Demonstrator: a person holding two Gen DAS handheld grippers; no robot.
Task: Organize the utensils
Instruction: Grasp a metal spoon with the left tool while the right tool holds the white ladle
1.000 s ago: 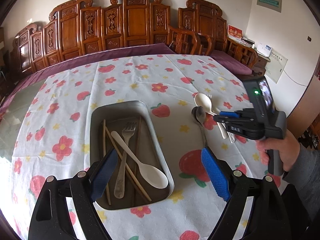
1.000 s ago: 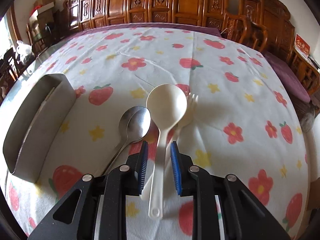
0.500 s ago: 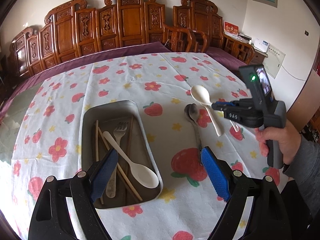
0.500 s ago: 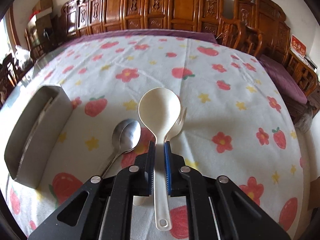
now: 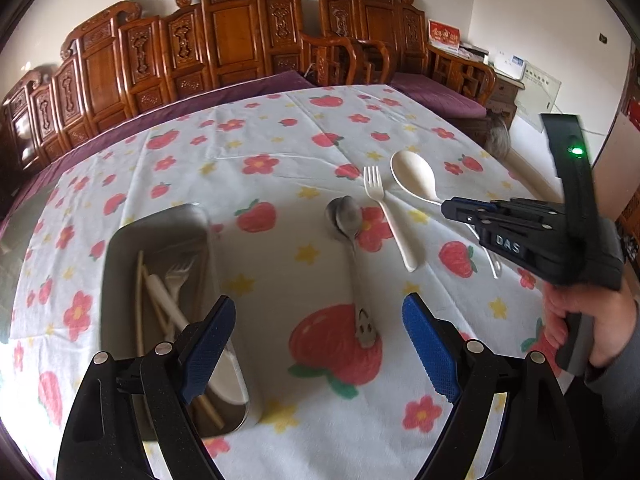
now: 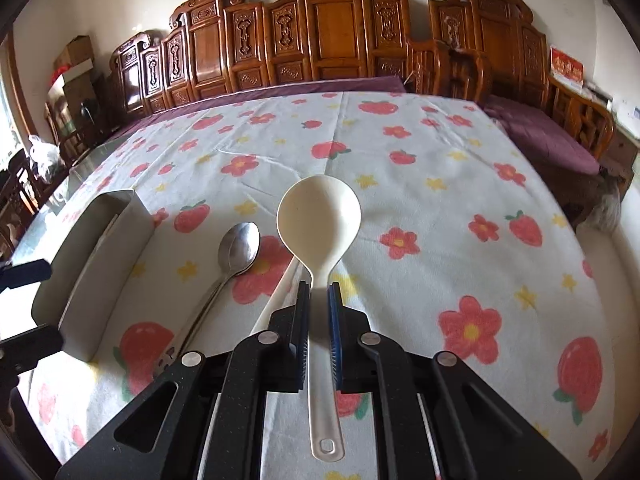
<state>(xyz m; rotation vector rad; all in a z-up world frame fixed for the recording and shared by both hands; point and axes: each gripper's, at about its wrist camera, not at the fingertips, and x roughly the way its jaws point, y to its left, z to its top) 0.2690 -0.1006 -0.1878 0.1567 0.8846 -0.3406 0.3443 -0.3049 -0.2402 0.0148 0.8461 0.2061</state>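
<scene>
My right gripper [image 6: 319, 292] is shut on the handle of a white plastic spoon [image 6: 320, 216] and holds it above the tablecloth; it shows in the left wrist view [image 5: 414, 178] too, with the right gripper [image 5: 450, 210] at the right. A metal spoon [image 5: 348, 220] and a white plastic fork [image 5: 386, 212] lie on the cloth. The metal tray [image 5: 120, 240] at the left holds chopsticks, a fork and a white spoon. My left gripper [image 5: 316, 344] is open and empty above the metal spoon's handle end.
The table wears a white cloth with strawberries and flowers [image 6: 400, 140]. Carved wooden chairs [image 5: 240, 36] line the far edge. The tray also shows in the right wrist view [image 6: 92, 256] at the left.
My right gripper closed on the white spoon's handle and lifted it off the cloth. My left gripper moved right, from over the tray to over the metal spoon.
</scene>
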